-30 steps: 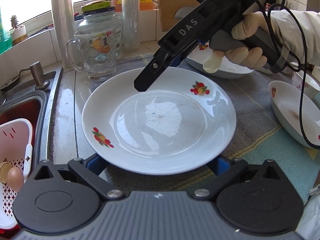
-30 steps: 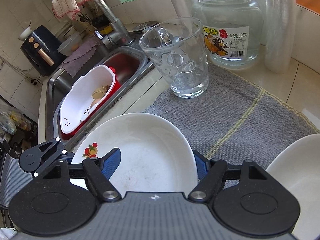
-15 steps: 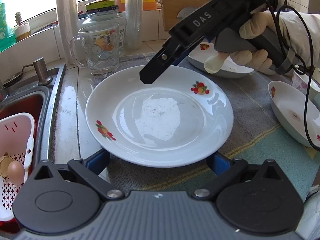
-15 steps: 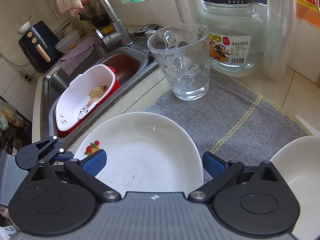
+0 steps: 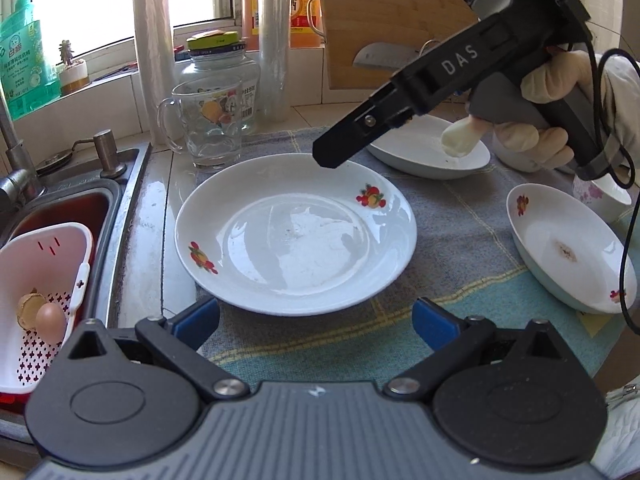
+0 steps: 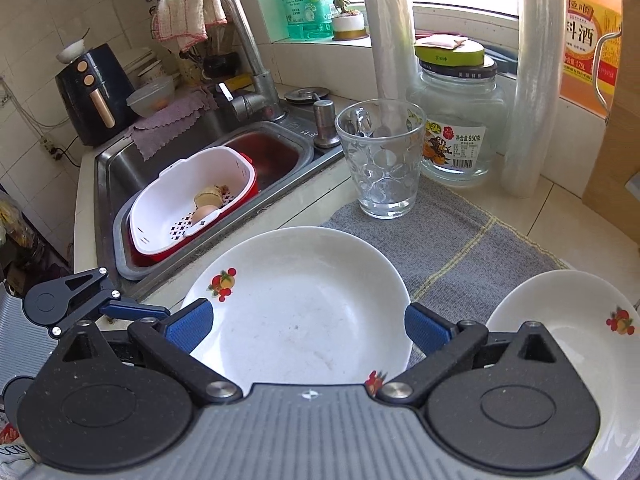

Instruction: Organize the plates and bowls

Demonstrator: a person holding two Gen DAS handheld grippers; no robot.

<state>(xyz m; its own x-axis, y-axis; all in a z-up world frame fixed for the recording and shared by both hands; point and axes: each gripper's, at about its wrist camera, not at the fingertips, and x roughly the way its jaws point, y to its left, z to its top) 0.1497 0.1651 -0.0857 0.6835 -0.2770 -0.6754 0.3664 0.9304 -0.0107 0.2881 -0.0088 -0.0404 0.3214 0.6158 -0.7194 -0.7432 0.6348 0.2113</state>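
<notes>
A large white plate [image 5: 296, 236] with fruit decals lies flat on the grey cloth, partly over the counter edge by the sink. My left gripper [image 5: 316, 320] is open, its blue fingers [image 5: 196, 320] just short of the plate's near rim. Above the plate's far side hovers my right gripper [image 5: 332, 158], held by a gloved hand. In the right wrist view the right gripper [image 6: 308, 322] stands wide open over the plate [image 6: 304, 288], with nothing held. A second decorated plate [image 5: 432, 156] lies behind, and a shallow bowl [image 5: 568, 252] sits at the right.
A glass mug [image 5: 208, 128] and a big jar [image 6: 460, 120] stand behind the plate. The sink [image 6: 120, 168] at the left holds a white strainer basket [image 6: 192, 204] with an egg. A flowered cup [image 5: 600, 196], film rolls and a cutting board line the back.
The right gripper's jaws have spread wide apart and it has lifted away from the plate. My left gripper has drawn back and up, so the plate no longer lies between its fingers.
</notes>
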